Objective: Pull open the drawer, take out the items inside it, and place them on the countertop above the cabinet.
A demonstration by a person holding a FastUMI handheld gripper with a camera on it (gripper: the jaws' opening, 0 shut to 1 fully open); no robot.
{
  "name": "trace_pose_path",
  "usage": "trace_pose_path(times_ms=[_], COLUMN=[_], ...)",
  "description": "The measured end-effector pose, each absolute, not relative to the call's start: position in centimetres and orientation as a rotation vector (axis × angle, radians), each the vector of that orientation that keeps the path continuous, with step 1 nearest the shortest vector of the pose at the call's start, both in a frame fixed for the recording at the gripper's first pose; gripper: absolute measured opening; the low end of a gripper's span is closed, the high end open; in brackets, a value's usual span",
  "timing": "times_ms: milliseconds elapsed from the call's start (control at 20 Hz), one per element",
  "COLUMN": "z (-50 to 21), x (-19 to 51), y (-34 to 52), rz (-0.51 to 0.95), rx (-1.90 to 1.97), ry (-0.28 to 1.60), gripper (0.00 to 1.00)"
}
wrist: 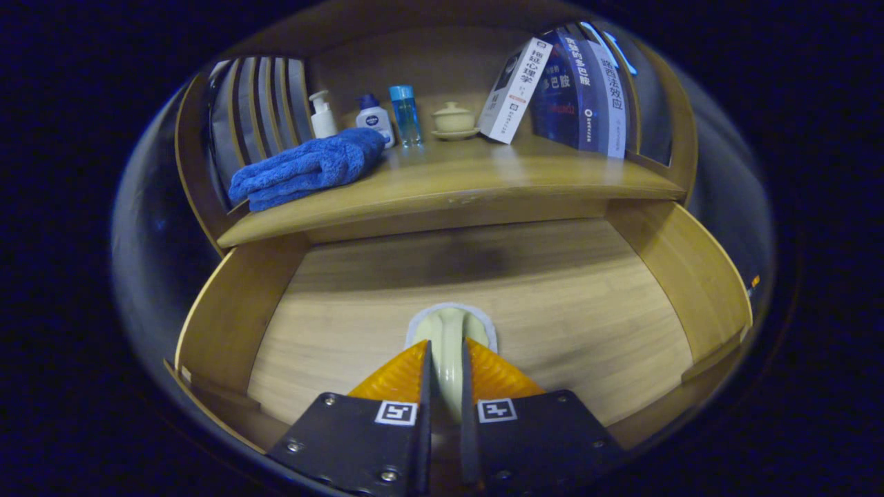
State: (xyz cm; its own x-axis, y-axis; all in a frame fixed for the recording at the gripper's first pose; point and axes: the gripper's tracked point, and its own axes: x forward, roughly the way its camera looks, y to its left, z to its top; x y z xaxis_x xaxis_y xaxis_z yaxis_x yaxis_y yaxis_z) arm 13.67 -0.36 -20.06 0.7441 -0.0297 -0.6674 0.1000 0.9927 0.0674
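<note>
One pale cream object (447,338) lies in the open wooden drawer (228,310), on the drawer floor at its near middle, resting on a white round pad (485,324). The tool (445,369) has its two orange fingers (397,376) pressed close on either side of this object's narrow raised part, pinching it; what the object is exactly is hard to tell. The rest of the drawer floor is bare light wood, with a dark shadow along its far edge under the desk.

Above the drawer, the desk (483,183) carries a folded blue towel (307,166) at the left. Behind it stands a white pump bottle (322,115), then a white bottle with a blue cap and blue label (375,119), then a clear blue bottle (405,114). A small cream lidded cup on a saucer (454,121) sits near the middle. To the right, a white book (514,90) leans against several dark blue upright books (587,90); their spines carry printed characters too small to read reliably. Slatted wooden side panels (259,110) close the desk at left and right.
</note>
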Motion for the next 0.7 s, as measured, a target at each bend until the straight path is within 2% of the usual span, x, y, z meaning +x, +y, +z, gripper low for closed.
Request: trace_pose_path(times_ms=[350,700], z=[-18.6,-10.3], x=[13.9,15.9], y=[-0.4,-1.7], rz=[-0.084,-0.128], rx=[0.047,0.030], ry=[0.710,0.540], gripper=[0.18,0.18])
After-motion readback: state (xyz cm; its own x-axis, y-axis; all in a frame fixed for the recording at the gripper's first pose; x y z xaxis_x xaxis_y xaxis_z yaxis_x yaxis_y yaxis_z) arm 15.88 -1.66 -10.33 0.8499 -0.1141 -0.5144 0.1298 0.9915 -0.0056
